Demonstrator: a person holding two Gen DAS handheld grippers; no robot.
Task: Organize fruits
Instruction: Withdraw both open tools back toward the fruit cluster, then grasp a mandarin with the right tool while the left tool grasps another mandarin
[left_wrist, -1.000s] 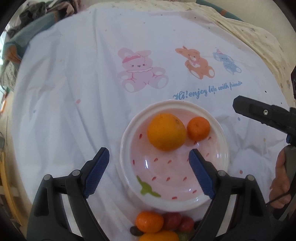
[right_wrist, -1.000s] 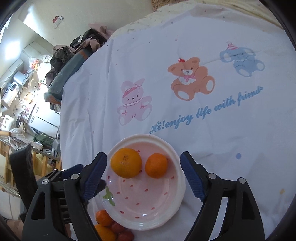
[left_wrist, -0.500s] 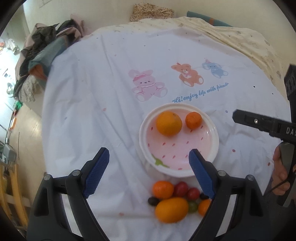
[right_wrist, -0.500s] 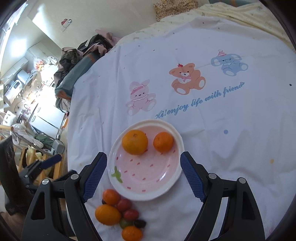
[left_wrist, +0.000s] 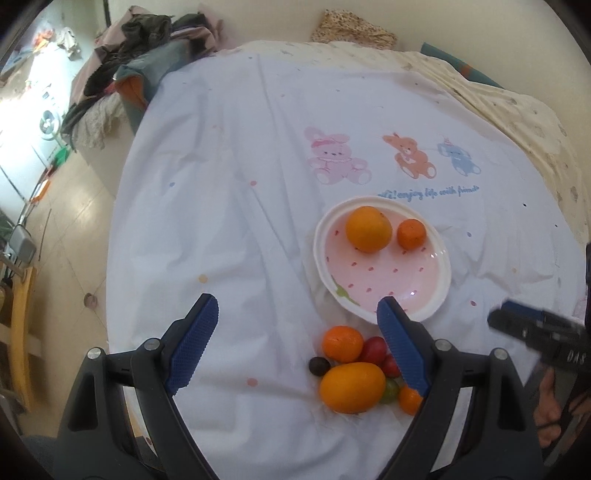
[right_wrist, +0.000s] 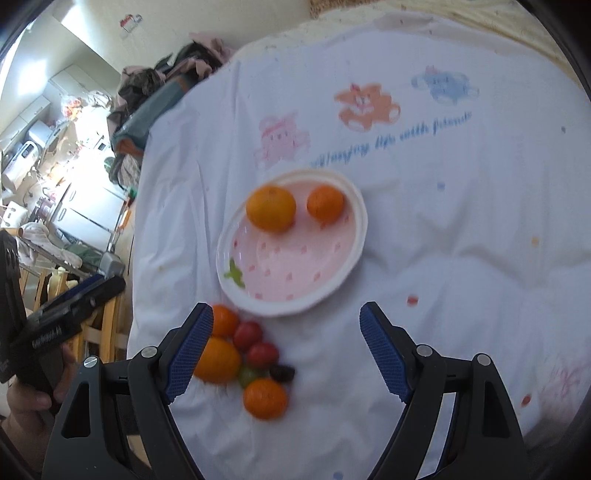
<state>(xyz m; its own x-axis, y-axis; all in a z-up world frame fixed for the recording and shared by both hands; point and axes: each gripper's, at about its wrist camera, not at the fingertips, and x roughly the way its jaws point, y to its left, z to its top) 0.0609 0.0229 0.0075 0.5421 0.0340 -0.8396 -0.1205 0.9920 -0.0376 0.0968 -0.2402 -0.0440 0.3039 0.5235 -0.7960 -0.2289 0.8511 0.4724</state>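
Note:
A pink plate (left_wrist: 436, 291) (right_wrist: 332, 280) with strawberry marks lies on the white cloth. It holds a big orange (left_wrist: 368, 229) (right_wrist: 270, 208) and a small mandarin (left_wrist: 411, 233) (right_wrist: 325, 204). A loose pile lies just before the plate: a big orange fruit (left_wrist: 352, 387) (right_wrist: 218, 360), mandarins (left_wrist: 342, 343) (right_wrist: 265, 398), red tomatoes (left_wrist: 375, 349) (right_wrist: 262, 354), a green grape (right_wrist: 247, 376) and a dark one (left_wrist: 319, 365) (right_wrist: 282, 373). My left gripper (left_wrist: 297, 347) is open and empty, left of the pile. My right gripper (right_wrist: 286, 349) is open and empty above the pile.
The white cloth (left_wrist: 229, 221) with bear prints covers a bed. A heap of clothes (left_wrist: 122, 85) lies at its far left corner. The floor (left_wrist: 62, 236) drops away on the left, with wooden furniture (left_wrist: 18, 317). The right gripper's body (left_wrist: 539, 336) shows at right.
Both grippers have pulled back and up from the plate. The fruit pile in front of the plate has come fully into view. Both stay open.

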